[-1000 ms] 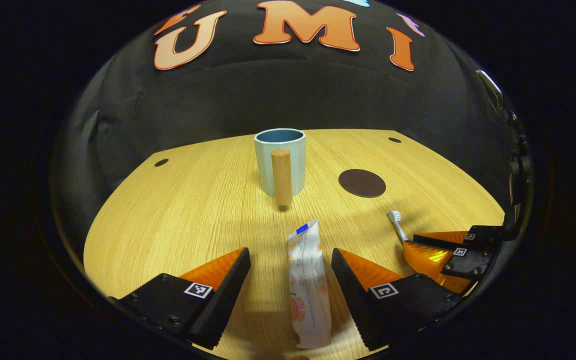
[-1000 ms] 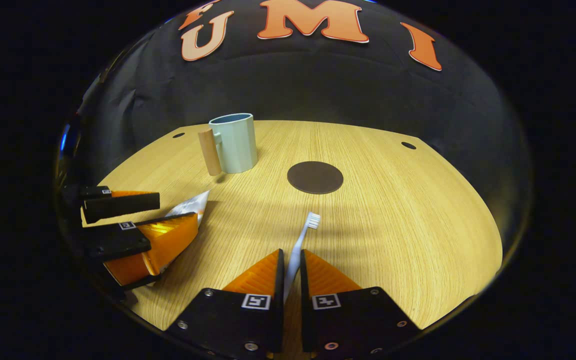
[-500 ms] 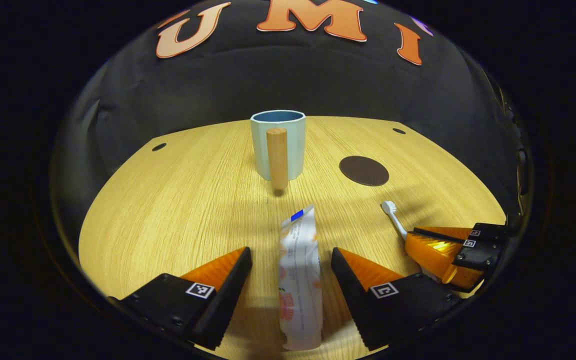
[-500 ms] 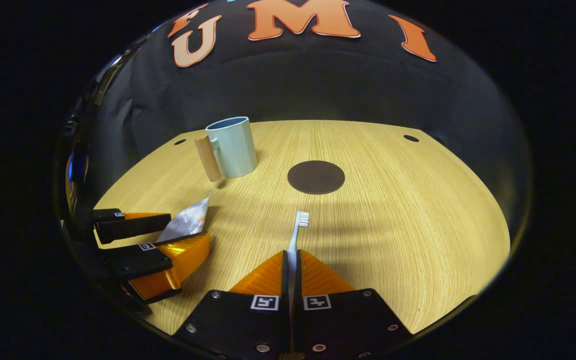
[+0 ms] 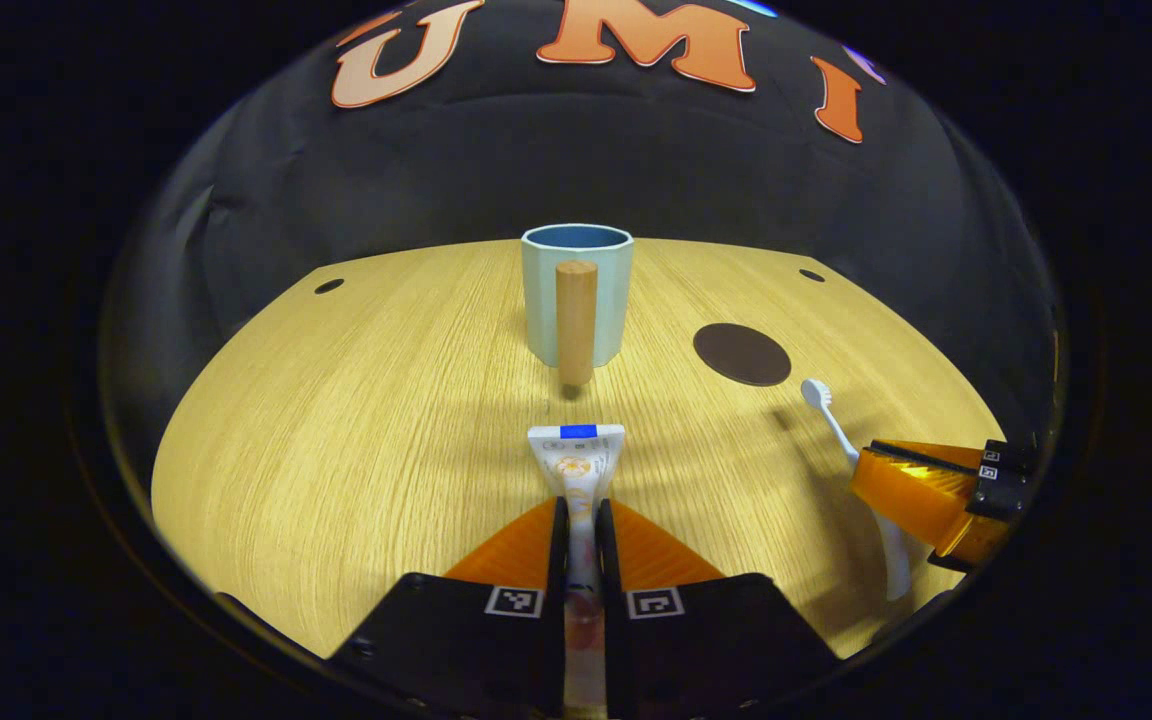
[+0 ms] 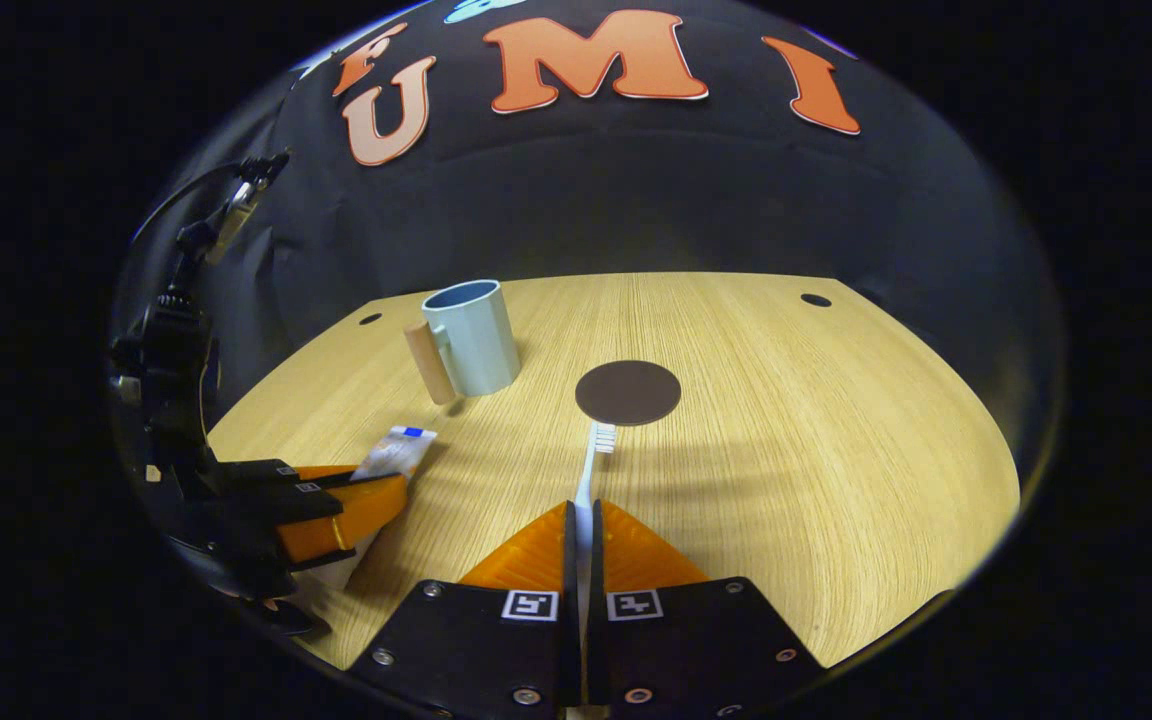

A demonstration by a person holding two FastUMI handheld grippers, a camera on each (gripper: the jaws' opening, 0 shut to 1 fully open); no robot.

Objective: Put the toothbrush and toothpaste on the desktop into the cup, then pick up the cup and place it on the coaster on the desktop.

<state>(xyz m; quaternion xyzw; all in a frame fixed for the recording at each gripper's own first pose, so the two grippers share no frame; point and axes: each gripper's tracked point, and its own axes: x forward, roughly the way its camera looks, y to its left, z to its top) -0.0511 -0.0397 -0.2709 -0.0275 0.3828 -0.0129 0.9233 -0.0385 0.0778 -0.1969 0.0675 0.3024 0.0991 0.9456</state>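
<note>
Left gripper (image 5: 576,515) clamps the toothpaste (image 5: 576,455) at lower centre; right gripper (image 6: 583,520) clamps the toothbrush (image 6: 591,460); cup (image 5: 576,290), centre frame, interior looks empty; coaster (image 5: 741,354) right of it.

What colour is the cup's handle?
Light tan, like bare wood, against the pale blue-green cup; the handle shows best in the left gripper view.

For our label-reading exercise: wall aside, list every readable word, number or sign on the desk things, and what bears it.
On the white toothpaste tube: coloured print, too blurred to read.
On the left tool and right tool: square black-and-white markers, no words.
On the pale blue cup, round brown coaster, white toothbrush: no text.
</note>
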